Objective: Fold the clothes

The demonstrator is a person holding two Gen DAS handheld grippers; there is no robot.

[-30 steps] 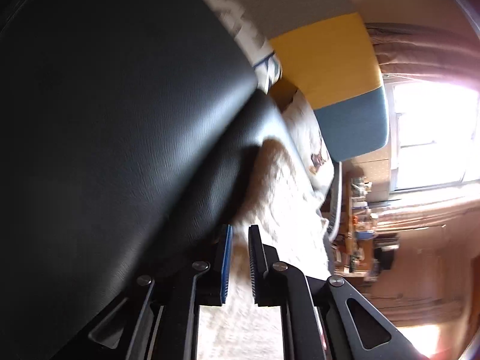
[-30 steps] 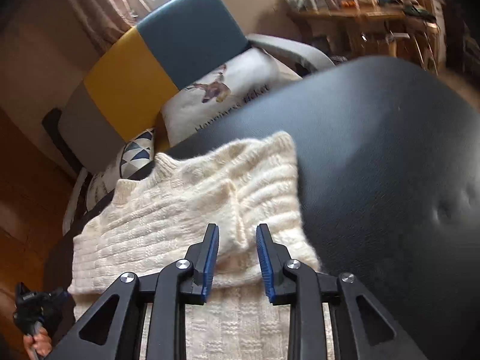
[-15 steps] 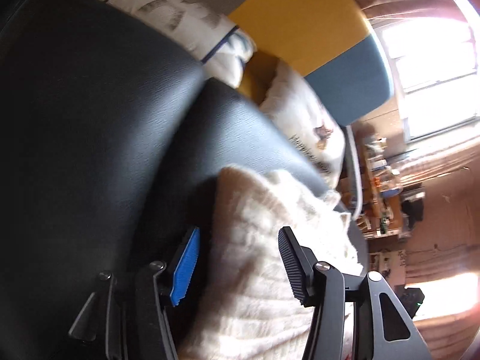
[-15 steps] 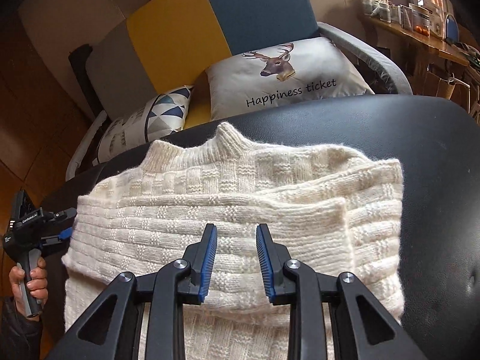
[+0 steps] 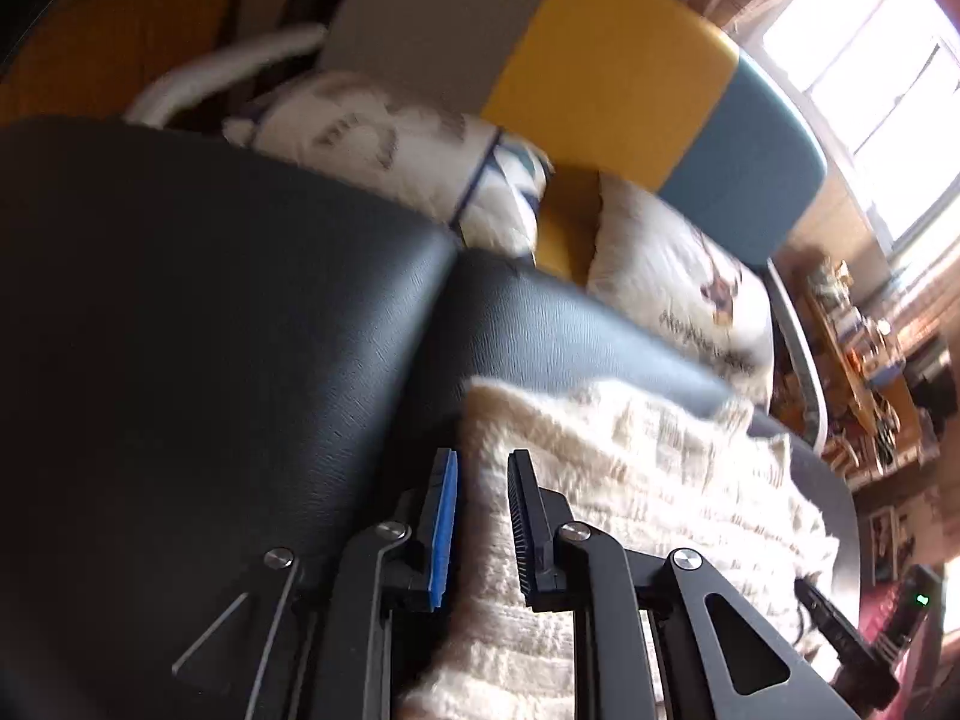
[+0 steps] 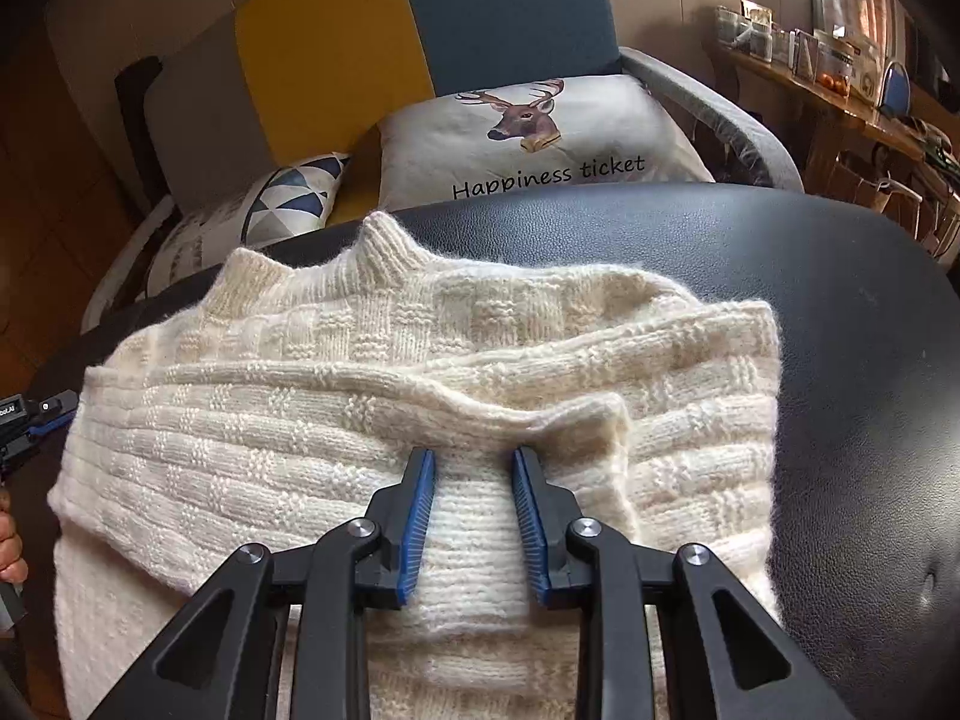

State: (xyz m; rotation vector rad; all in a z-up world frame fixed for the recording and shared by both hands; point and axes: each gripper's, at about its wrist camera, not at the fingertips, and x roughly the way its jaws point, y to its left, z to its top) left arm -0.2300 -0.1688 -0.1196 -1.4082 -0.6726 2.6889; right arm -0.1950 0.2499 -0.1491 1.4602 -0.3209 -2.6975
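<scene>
Up close, the right gripper has its fingers parted around the ribbed cuff of a sleeve, the blue pads touching the knit on either side without squeezing it; I read them as open, not holding. That sleeve lies folded across the chest of the cream sweater, which rests flat on a black padded surface with its collar pointing away. At the sweater's left edge, the left gripper straddles the thick side of the knit, its fingers narrowly apart with wool between them. Whether they pinch it cannot be told from the blurred view.

To do this step well, I would judge it best to leave the sleeve cuff lying square, with no bunching at the wrinkle just beyond the right fingers. Both grippers should then take hold level with each other, so the body folds evenly. Bulky knit springs back, so take a deep bite.

Beyond the surface sit a deer cushion, a triangle-patterned cushion, and a yellow-and-blue chair.
</scene>
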